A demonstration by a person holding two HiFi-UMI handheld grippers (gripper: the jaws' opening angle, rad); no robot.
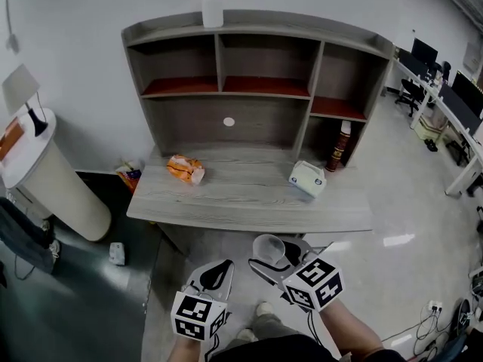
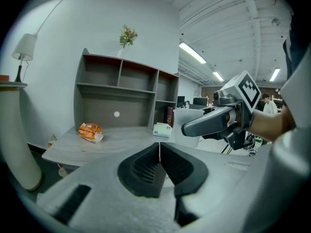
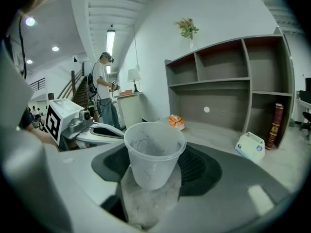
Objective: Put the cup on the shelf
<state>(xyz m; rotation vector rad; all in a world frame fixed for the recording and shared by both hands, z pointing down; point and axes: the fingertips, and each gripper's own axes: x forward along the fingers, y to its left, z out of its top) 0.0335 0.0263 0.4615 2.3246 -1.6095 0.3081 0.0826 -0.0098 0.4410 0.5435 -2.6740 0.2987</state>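
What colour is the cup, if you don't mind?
Translucent white cup, clearest in the right gripper view.

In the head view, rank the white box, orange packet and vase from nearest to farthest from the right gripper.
1. White box, on the desk's right, nearest the right gripper.
2. Orange packet, desk's left.
3. Vase, atop the shelf.

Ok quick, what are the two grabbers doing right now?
Left gripper: closed, jaws together, holding nothing.
Right gripper: closed on the cup, holding it upright.
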